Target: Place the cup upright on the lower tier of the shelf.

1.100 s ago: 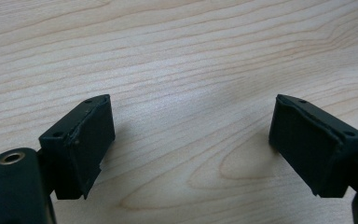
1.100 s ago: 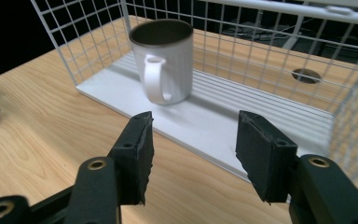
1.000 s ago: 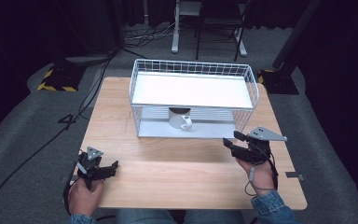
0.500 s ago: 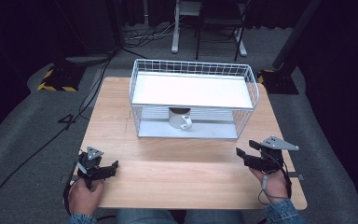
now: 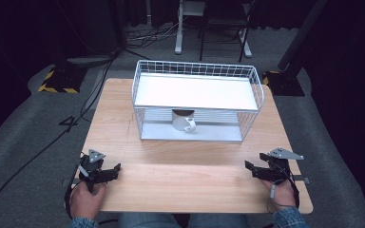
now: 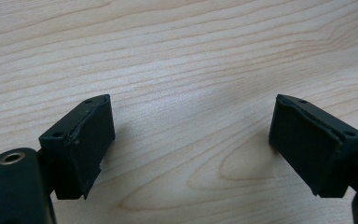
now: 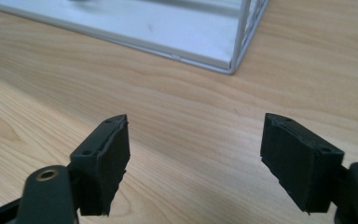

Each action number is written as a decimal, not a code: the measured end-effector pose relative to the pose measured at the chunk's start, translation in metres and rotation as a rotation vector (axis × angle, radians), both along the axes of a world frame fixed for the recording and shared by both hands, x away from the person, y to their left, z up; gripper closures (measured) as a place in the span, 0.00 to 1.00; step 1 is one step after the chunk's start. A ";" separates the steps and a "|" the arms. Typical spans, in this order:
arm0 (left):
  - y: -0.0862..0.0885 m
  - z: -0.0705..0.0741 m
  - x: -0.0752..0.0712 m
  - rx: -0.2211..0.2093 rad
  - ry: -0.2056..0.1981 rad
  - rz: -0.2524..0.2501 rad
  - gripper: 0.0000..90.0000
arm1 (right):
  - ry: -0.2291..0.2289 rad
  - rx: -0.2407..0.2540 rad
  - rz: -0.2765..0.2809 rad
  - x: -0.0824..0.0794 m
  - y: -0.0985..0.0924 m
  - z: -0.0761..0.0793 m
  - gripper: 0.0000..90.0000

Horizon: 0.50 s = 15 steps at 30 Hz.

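Observation:
A white wire rack (image 5: 197, 99) with two shelves stands at the middle back of the wooden table (image 5: 185, 166). A white mug (image 5: 183, 120) sits on its lower shelf, handle toward the front. My left gripper (image 5: 109, 172) rests low at the table's front left, held by a hand, open with bare wood between its pads (image 6: 81, 144). My right gripper (image 5: 254, 169) is at the front right, also open and holding nothing. In the right gripper view the rack's lower corner (image 7: 235, 60) lies ahead of the fingers (image 7: 105, 163).
Dark floor surrounds the table, with cables (image 5: 38, 147) at the left and yellow-black striped stand bases (image 5: 59, 78) at the back left. A chair or stand base (image 5: 209, 28) is behind the rack. Bare wood spans the table's front between the grippers.
My right gripper has drawn back from near the rack's front right corner toward the table's front right edge. The left gripper has stayed put.

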<state>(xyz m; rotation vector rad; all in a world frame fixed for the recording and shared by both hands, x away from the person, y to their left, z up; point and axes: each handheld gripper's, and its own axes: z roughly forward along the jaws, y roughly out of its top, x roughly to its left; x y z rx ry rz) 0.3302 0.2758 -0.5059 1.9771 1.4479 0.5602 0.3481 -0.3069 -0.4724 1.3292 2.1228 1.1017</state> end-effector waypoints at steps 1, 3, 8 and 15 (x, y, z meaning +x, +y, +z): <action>0.000 0.000 0.000 0.000 0.000 0.000 0.16 | 0.008 -0.002 -0.002 0.000 -0.001 -0.003 0.26; 0.000 0.000 0.000 0.000 0.001 0.001 0.16 | 0.018 -0.011 -0.007 0.000 -0.002 -0.009 0.25; 0.000 0.000 0.000 0.000 0.000 0.001 0.16 | 0.032 -0.043 -0.021 0.000 -0.004 -0.021 0.23; 0.000 0.000 0.000 0.000 0.000 0.001 0.16 | 0.045 -0.078 -0.030 -0.001 -0.001 -0.032 0.18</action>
